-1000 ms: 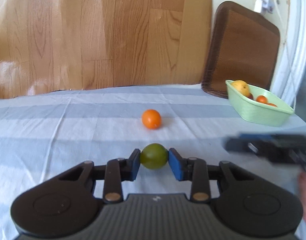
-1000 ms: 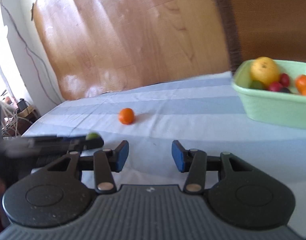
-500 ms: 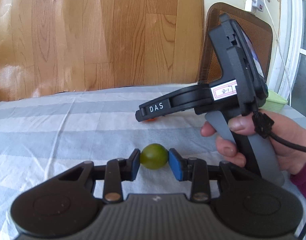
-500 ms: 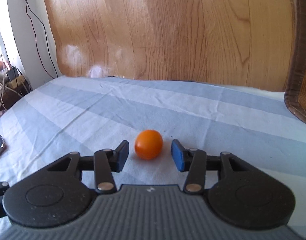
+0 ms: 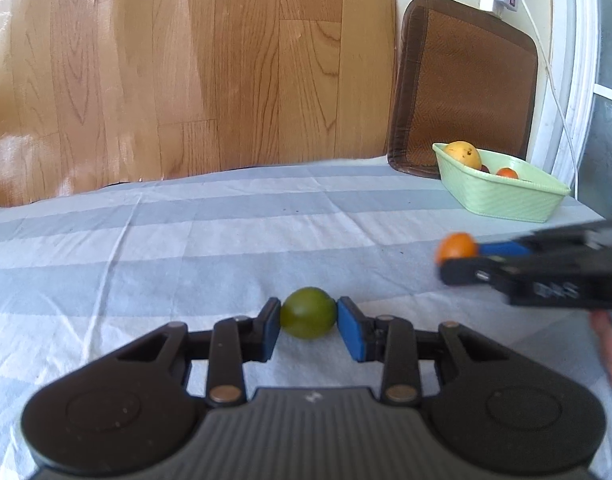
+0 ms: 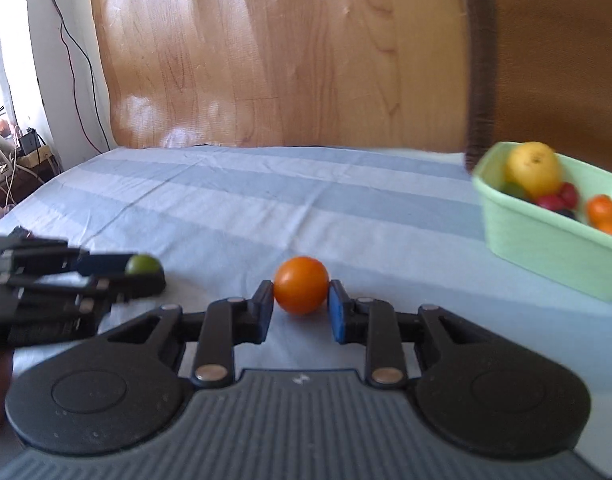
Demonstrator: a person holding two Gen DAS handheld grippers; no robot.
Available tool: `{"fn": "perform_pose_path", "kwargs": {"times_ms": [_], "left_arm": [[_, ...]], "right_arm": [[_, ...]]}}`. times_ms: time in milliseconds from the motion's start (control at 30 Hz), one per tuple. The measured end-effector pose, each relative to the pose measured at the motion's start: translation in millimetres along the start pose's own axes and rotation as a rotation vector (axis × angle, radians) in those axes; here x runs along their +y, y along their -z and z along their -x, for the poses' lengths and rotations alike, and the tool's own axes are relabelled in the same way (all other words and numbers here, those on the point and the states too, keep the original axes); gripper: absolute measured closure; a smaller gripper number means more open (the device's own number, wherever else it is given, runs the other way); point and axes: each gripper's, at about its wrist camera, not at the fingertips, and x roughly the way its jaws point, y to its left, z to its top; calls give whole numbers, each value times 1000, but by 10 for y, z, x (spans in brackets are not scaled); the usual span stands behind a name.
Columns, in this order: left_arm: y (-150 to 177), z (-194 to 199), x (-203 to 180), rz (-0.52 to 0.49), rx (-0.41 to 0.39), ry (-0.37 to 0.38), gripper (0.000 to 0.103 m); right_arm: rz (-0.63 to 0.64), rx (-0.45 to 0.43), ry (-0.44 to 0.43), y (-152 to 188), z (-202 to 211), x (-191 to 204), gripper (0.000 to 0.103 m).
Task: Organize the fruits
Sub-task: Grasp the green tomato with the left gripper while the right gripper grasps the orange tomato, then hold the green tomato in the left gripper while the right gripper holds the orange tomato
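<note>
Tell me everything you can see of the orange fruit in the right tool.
The orange fruit is small, round, smooth and glossy, evenly orange, with no stem or blemish visible. It sits upright between the blue pads of the right tool, which is shut on it, pads pressing both sides. It is over the striped cloth, apart from the green basket.

- My left wrist camera is looking forward and slightly downward along the left gripper (image 5: 309, 322), close above the striped cloth (image 5: 186, 248), facing the far wooden wall.
- My right wrist camera is doing likewise behind the right gripper (image 6: 301, 306).
- Both are sharing the cloth, the green basket (image 5: 501, 196) far right, and each other's gripper.
</note>
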Motion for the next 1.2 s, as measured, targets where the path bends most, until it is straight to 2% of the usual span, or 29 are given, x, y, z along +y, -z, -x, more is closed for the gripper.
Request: {"fn": "perform_pose_path", "kwargs": {"times_ms": [200,367,500,833,900,1033,1200], "left_arm": [[13,77,-56,-29,-46,-11,72],[10,56,-80,-44,-28,-14,71],[2,17,-27,-20,-8,-8,70],[2,14,-6,-5,-10,0,70],[-1,15,1,-2,-11,1,66],[-2,23,-4,-2,-15,3,65],[5,33,-7,-3,-21,4,65]], "right_arm": [[19,-16,36,232,232,-12,71],[21,-10,22,210,201,-1,68],[16,-12,18,225,207,-11,68],[8,-16,9,253,234,-21,67],[7,-16,9,250,233,-21,66],[13,-14,-1,248,231,-7,61],[18,-13,2,244,228,4,61]]}}
